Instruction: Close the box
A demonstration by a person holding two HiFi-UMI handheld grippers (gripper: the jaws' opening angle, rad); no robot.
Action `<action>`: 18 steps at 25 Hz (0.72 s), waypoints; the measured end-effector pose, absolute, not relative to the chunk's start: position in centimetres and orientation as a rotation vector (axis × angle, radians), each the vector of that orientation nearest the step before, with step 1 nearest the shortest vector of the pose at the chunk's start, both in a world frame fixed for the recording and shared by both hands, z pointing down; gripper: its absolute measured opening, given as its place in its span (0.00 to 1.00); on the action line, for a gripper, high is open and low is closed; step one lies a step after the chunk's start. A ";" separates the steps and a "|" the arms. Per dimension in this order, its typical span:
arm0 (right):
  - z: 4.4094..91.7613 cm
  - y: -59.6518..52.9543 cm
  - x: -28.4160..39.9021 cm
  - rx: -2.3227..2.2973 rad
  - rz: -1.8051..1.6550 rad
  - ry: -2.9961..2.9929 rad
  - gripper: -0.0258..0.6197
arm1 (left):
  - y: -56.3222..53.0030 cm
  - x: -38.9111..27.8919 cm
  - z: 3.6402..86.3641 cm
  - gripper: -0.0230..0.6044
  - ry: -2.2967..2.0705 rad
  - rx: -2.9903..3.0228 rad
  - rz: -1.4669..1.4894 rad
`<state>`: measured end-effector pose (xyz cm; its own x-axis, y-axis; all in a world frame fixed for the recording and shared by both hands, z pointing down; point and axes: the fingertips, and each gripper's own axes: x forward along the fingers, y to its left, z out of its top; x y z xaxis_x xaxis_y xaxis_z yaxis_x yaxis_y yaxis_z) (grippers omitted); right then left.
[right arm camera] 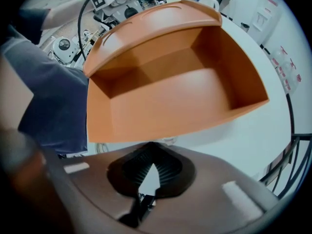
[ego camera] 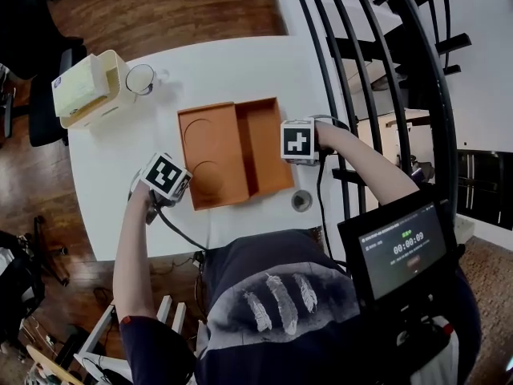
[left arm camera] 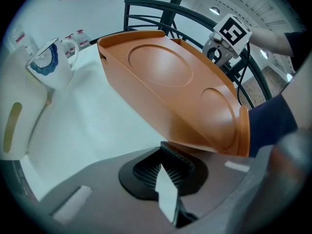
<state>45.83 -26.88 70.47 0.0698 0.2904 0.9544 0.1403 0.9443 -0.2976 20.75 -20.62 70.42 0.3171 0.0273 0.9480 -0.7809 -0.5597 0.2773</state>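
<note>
An orange box lies open on the white table (ego camera: 224, 66). Its lid (ego camera: 210, 155), with two round embossed circles, is hinged out to the left of the deep tray (ego camera: 264, 139). My left gripper (ego camera: 188, 189) is at the lid's near left corner. In the left gripper view its shut tips (left arm camera: 168, 152) sit just under the lid's rim (left arm camera: 195, 145), holding nothing. My right gripper (ego camera: 287, 146) is against the tray's right wall. Its jaws (right arm camera: 152, 147) are shut and empty below the tray's outer wall (right arm camera: 161, 116).
A white mug (ego camera: 141, 79) and a cream container (ego camera: 88, 88) stand at the table's far left. A small round fitting (ego camera: 301, 200) sits near the front edge. A black railing (ego camera: 361, 54) runs along the right side, and a screen (ego camera: 401, 251) hangs at my chest.
</note>
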 end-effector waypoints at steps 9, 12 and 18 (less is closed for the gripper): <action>70.0 -26.9 45.9 -0.350 0.111 -1.498 0.05 | -20.8 21.3 70.0 0.06 -0.668 1.818 1.325; 70.2 -26.9 45.8 -0.341 0.118 -1.494 0.05 | -20.7 21.1 70.4 0.06 -0.668 1.817 1.329; 69.9 -26.8 46.2 -0.319 0.146 -1.470 0.05 | -20.9 21.3 70.3 0.06 -0.668 1.820 1.338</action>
